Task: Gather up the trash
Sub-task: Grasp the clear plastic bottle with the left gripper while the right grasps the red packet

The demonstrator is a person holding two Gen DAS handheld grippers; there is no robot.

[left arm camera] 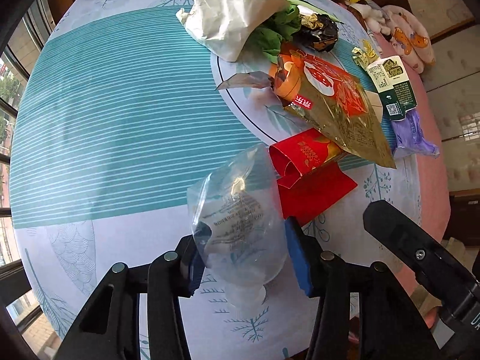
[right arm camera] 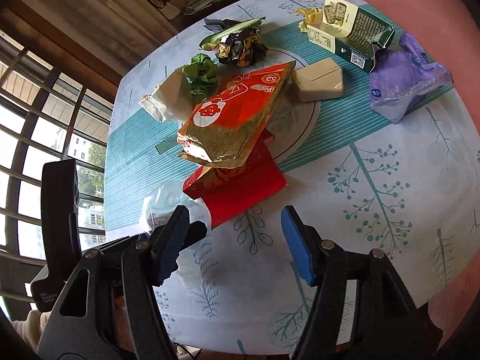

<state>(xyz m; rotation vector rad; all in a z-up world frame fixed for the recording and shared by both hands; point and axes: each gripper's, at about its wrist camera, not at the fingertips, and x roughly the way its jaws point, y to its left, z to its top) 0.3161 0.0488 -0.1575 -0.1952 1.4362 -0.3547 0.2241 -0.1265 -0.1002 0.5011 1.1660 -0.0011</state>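
Observation:
My left gripper (left arm camera: 244, 256) is shut on a clear crushed plastic bottle (left arm camera: 237, 210), cap end toward the camera, held just above the table near its front edge. The bottle also shows in the right wrist view (right arm camera: 168, 204), left of my open, empty right gripper (right arm camera: 234, 240). Just beyond both grippers lies a red paper envelope (right arm camera: 240, 192) (left arm camera: 312, 186). A gold and red foil snack bag (right arm camera: 237, 120) (left arm camera: 339, 108) rests on top of it.
Further trash lies on the patterned tablecloth (right arm camera: 390, 180): a white paper bag (left arm camera: 231, 21), green crumpled paper (right arm camera: 201, 73), a black and gold wrapper (right arm camera: 240, 46), a green and white carton (right arm camera: 351, 33), a beige box (right arm camera: 319, 79), a purple plastic bag (right arm camera: 405, 87). Windows are at left.

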